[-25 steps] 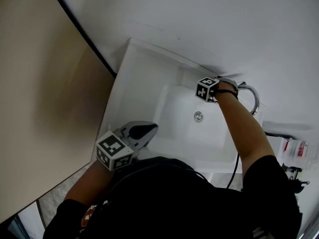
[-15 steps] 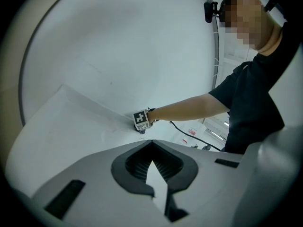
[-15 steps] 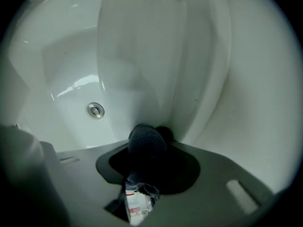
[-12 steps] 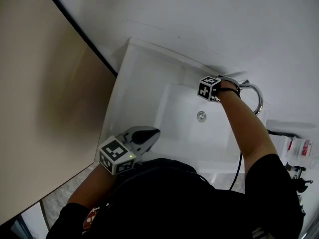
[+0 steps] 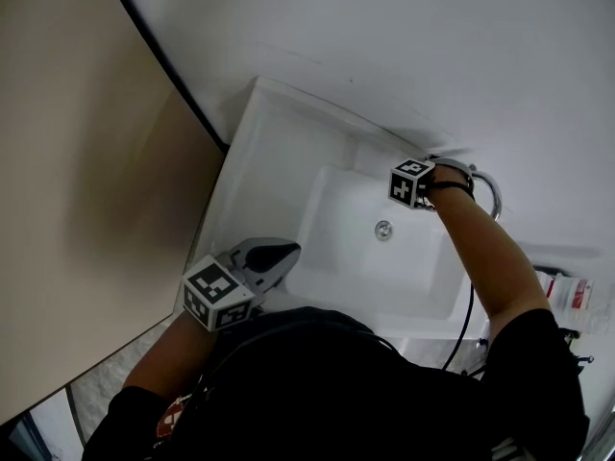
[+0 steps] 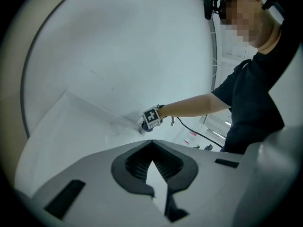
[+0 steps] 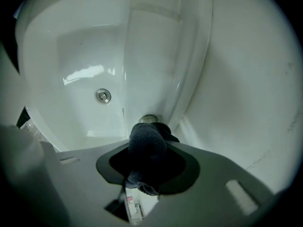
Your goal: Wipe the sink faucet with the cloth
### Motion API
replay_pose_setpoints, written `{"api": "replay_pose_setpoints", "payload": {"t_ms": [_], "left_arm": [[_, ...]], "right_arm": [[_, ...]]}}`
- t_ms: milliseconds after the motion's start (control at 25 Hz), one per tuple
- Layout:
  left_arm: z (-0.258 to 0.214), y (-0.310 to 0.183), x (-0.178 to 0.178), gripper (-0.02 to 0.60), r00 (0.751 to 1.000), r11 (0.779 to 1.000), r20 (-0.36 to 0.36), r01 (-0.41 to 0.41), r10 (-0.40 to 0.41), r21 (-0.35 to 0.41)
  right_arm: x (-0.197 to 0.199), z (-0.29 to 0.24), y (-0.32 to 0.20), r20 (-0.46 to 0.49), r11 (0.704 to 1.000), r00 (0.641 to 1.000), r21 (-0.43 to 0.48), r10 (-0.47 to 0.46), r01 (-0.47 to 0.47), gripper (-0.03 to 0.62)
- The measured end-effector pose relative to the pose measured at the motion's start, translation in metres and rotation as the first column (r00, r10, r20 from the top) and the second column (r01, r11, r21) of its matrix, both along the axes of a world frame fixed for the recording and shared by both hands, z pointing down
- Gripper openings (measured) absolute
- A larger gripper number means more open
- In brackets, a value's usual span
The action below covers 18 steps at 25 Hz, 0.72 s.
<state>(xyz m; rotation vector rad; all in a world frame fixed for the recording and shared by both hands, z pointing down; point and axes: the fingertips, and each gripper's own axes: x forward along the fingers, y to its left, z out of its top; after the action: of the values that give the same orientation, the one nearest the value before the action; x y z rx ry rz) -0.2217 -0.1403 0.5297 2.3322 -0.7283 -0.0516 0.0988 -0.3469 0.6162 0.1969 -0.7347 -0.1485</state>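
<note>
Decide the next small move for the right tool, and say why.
Probably a short rub upward along the faucet: the right tool is shut on the cloth, and the cloth's tip sits at the faucet's metal base.

Cloth: dark blue knitted cloth [image 7: 147, 145] bunching up just beside the faucet's base.
Faucet: curved chrome faucet [image 5: 492, 192] arching at the white sink's [image 5: 279, 171] back edge.

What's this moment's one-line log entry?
right gripper: shut on dark knitted cloth, at base of curved chrome faucet | left gripper: empty, beside front edge of white ceramic sink
</note>
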Motion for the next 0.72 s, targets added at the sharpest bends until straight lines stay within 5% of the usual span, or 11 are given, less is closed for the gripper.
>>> {"api": "replay_pose_setpoints", "payload": {"t_ms": [440, 560, 640, 720], "left_arm": [[0.011, 0.010, -0.009, -0.008, 0.999, 0.998, 0.043, 0.011, -0.009, -0.054], [0.008, 0.010, -0.005, -0.008, 1.000, 0.999, 0.020, 0.004, -0.003, -0.047], [0.002, 0.008, 0.001, -0.008, 1.000, 0.999, 0.008, -0.009, 0.009, -0.039], [-0.002, 0.005, 0.008, -0.008, 1.000, 0.999, 0.004, -0.023, 0.023, -0.036]], "right_arm": [[0.000, 0.054, -0.011, 0.055, 0.999, 0.998, 0.023, -0.030, 0.029, 0.123], [-0.010, 0.047, 0.005, 0.166, 0.998, 0.986, 0.057, -0.016, 0.006, 0.121], [-0.035, 0.039, 0.027, 0.402, 0.987, 0.915, 0.131, 0.033, -0.093, 0.123], [-0.059, 0.028, 0.045, 0.690, 0.931, 0.719, 0.203, 0.084, -0.305, 0.123]]}}
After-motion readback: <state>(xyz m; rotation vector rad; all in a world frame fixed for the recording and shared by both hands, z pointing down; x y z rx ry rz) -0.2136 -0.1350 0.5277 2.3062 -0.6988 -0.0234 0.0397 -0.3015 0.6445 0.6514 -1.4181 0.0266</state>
